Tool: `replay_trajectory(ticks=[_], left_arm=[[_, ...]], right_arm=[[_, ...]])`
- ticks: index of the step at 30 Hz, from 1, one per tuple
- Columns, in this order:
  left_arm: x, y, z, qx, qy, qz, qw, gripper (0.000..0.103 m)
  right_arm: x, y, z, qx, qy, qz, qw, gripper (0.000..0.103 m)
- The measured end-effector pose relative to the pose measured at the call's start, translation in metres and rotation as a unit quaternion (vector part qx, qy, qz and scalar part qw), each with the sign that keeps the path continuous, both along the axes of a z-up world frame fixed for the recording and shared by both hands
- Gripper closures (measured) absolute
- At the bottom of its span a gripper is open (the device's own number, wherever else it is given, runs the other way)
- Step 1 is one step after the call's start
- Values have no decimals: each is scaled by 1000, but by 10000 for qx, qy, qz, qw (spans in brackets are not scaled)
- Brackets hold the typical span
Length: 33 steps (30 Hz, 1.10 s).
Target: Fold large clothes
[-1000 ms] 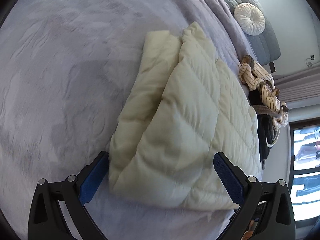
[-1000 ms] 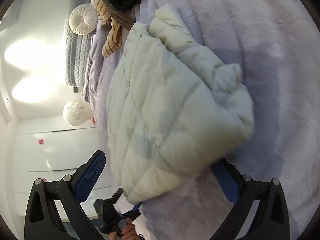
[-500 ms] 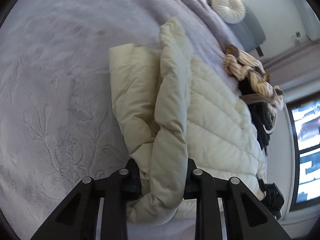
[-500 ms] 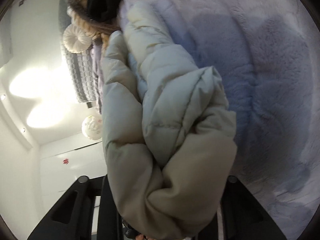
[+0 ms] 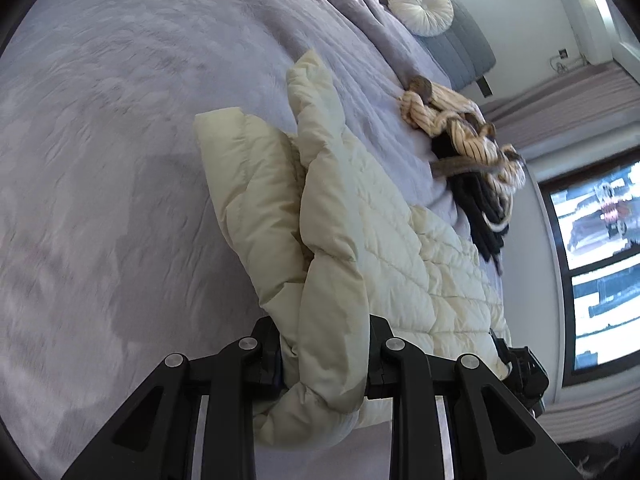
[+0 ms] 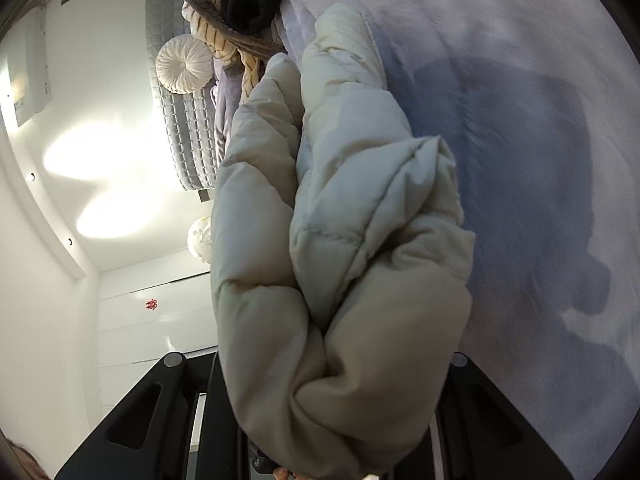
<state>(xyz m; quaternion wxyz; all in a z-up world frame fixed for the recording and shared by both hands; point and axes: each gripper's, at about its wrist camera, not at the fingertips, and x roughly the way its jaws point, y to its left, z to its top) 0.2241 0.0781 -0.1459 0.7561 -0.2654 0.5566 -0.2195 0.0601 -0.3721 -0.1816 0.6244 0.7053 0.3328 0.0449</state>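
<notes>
A folded cream quilted puffer jacket [image 5: 360, 240] lies partly on the lilac bedspread [image 5: 120, 140]. My left gripper [image 5: 324, 352] is shut on a thick bunched edge of the jacket at its near end. My right gripper [image 6: 332, 400] is shut on the other near corner of the jacket [image 6: 360, 240], which is lifted and fills the middle of the right wrist view, hiding the fingertips. The right gripper's black body shows at the lower right of the left wrist view [image 5: 524, 372].
A heap of striped and black clothes [image 5: 468, 148] lies on the bed just beyond the jacket. A round cream cushion [image 5: 420, 6] rests against the grey headboard [image 5: 460, 36]. A window [image 5: 600, 260] is at the right. The bedspread [image 6: 520, 100] extends to the right.
Both grippers went from open around the jacket's near edge to shut on it. The jacket's near end has bunched and risen off the bed.
</notes>
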Motion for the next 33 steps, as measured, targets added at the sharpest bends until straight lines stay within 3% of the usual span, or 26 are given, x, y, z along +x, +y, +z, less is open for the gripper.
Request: replay_trajectory(ticks=[10,15,20,26,27,29,33], left_arm=[[-79,40,-13,77,506,-358,9980,75],[-94,45,-39,389,849,-383,9949,75],[-96,37,-34,653,812,-482,9934,73],[-97,38,-30,1176,947,-388,9878,47],[-97,40,-30,1252,991,-380,9864,38],[-102,46,-26,1409,991,-413,9842,35],[-104,46,-13,1649,866,-547,9810,35]], right_arm=[[-49,14,-13,47,216,85,9997,78],[-53,10,-29,-62,569,128,9983,77],[-38,4,-29,-218,757,207,9967,73],[-30,6,-10,-515,1071,315,9924,63],[-27,6,-6,-557,1110,350,9916,61],[-24,6,3,-688,1191,498,9892,54],[-14,11,17,-880,1314,844,9838,50]])
